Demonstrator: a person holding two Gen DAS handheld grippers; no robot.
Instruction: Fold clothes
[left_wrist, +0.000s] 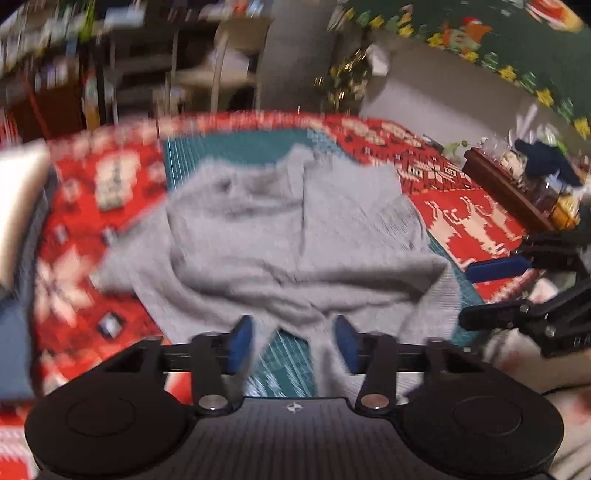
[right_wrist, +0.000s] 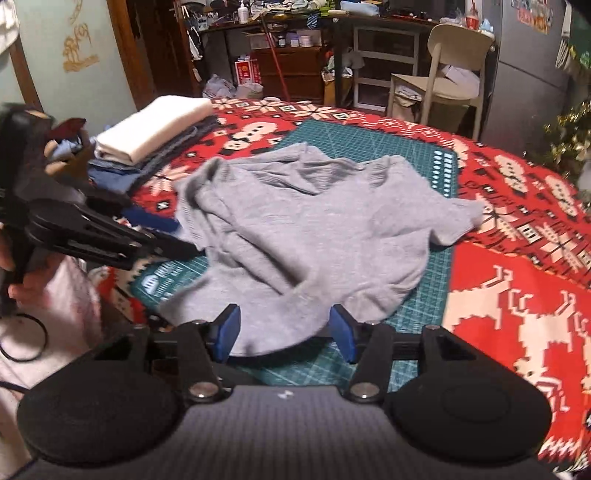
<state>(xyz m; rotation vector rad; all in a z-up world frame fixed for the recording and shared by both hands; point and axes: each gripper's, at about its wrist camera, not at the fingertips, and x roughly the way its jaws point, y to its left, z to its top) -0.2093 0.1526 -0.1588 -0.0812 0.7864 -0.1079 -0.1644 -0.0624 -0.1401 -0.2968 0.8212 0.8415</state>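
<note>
A grey sweater (right_wrist: 306, 236) is lying crumpled on a green cutting mat (right_wrist: 424, 310), which is resting on a red patterned tablecloth (right_wrist: 517, 295). In the right wrist view the sweater is filling the centre, with its near hem drooping toward six o'clock between the blue pads (right_wrist: 341, 334). The right gripper (right_wrist: 286, 332) is hovering over that hem with its jaws spread wide, gripping nothing. The left gripper (left_wrist: 295, 341) is likewise standing wide open at six o'clock of its own blurred view, with sweater cloth lying between and beyond its fingers; whether it is touching the cloth cannot be told. At ten o'clock in the right wrist view, a stack of folded clothes (right_wrist: 155, 125) is sitting on the tablecloth, well apart from the sweater. A pale chair (right_wrist: 443, 74) is standing at one o'clock beyond the table.
</note>
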